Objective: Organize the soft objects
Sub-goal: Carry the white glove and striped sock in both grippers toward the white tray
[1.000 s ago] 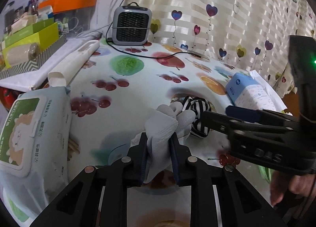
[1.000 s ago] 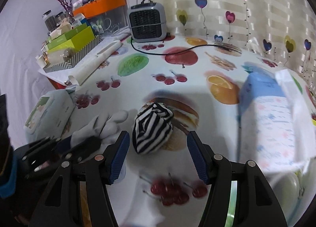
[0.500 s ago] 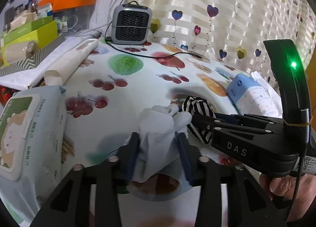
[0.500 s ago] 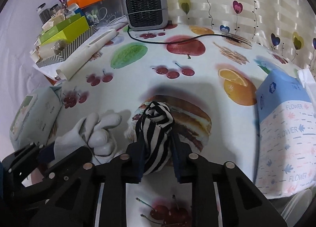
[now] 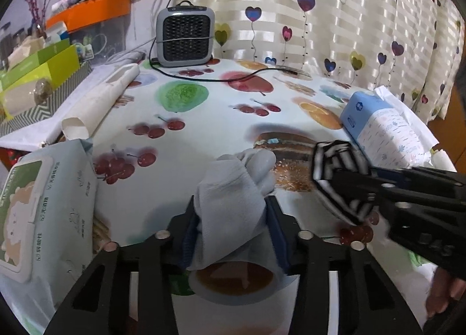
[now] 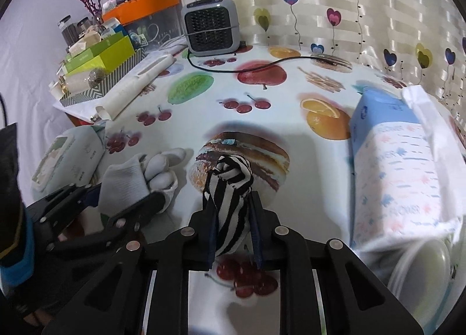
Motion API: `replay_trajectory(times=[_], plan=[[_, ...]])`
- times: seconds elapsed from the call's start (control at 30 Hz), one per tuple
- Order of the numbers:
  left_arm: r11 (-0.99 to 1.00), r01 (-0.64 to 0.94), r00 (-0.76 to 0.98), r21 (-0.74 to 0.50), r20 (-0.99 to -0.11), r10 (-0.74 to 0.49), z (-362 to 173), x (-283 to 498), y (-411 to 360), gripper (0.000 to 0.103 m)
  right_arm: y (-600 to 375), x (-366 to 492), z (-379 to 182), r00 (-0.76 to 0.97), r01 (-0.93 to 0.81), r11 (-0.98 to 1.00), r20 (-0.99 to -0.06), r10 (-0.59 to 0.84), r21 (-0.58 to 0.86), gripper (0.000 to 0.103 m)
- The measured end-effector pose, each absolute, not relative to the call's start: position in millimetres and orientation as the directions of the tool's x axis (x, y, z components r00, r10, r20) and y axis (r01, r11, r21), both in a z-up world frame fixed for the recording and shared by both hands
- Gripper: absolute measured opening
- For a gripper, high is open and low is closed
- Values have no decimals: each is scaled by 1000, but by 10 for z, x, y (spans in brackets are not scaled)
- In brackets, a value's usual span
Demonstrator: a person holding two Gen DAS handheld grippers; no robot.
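both tongs are clenched, the left gripper (image 5: pixel 231 226) on the white glove (image 5: pixel 233 204) and the right gripper (image 6: pixel 231 237) on the striped cloth (image 6: pixel 228 204), seemingly lifted just off the fruit-print tablecloth (image 6: pixel 262 102), so limp fabric could slip free or snag between them.

- Home interior, lived-in room.
- Table with fruit-print tablecloth (image 6: pixel 233 96).
- Striped curtain (image 5: pixel 349 14) with heart balloons behind the table.
- Small grey fan heater (image 6: pixel 212 26), cord trailing across the table.
- Wet wipes pack (image 5: pixel 43 212), tissue pack (image 6: pixel 393 166).
- Orange-lidded storage box (image 6: pixel 145 12) and cartons stacked at the edge.
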State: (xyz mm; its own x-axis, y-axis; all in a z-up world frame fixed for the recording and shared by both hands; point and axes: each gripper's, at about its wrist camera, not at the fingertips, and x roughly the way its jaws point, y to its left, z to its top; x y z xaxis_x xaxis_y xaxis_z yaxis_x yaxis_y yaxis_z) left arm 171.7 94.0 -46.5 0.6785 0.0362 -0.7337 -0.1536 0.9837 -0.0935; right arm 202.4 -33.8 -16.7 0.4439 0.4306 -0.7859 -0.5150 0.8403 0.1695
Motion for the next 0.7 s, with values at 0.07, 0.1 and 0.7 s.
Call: replay_trajectory(times=[0.07,0.1,0.7], plan=[[983,-165,675,-87,-736,48,-459,1700,940,32,-378,1985,-121,450,-515,840,-779,437,174,20],[981,-170,674,-89,-738,50,-446,1682,943,31,-403,1958,-94,453,-515,839,-774,441,177,20],[972,-85,767,-220,-638,-77,159,1067,596,26,-888,1387,418,543,-507,839,-683,489,197,20]])
